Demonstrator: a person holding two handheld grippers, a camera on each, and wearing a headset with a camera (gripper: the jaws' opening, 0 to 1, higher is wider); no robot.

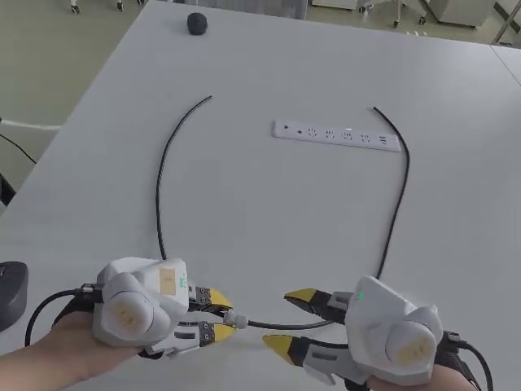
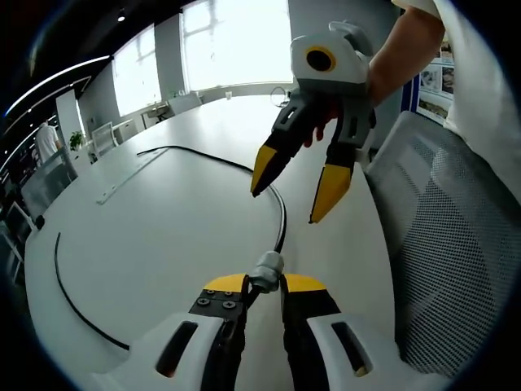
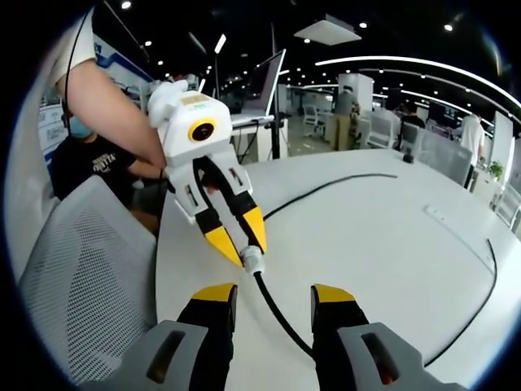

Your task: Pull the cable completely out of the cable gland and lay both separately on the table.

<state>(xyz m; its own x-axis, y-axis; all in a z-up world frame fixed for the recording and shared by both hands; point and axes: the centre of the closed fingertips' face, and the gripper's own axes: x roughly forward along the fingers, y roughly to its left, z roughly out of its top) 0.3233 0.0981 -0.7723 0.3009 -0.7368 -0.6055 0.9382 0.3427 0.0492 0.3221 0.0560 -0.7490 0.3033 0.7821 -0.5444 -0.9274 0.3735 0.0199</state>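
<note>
A small grey cable gland [image 1: 237, 320] sits on a long black cable [image 1: 396, 208] near the table's front edge. My left gripper [image 1: 221, 318] is shut on the gland [image 2: 267, 270], which pokes out between its yellow tips. From the gland, the cable [image 2: 282, 220] runs right and loops toward the far side of the table. My right gripper [image 1: 286, 319] stands open just right of the gland, one jaw on each side of the cable [image 3: 274, 308] without touching it. In the right gripper view the left gripper [image 3: 242, 236] holds the gland [image 3: 252, 261] just ahead of my right gripper [image 3: 273, 295]. The right gripper [image 2: 289, 199] faces the left one, open.
A white power strip [image 1: 338, 134] lies across the middle of the table. A second stretch of black cable [image 1: 163, 171] curves down the left side. A dark round object [image 1: 198, 23] sits at the far edge, another dark object [image 1: 8, 287] at the left. A mesh chair [image 2: 456, 244] stands close by.
</note>
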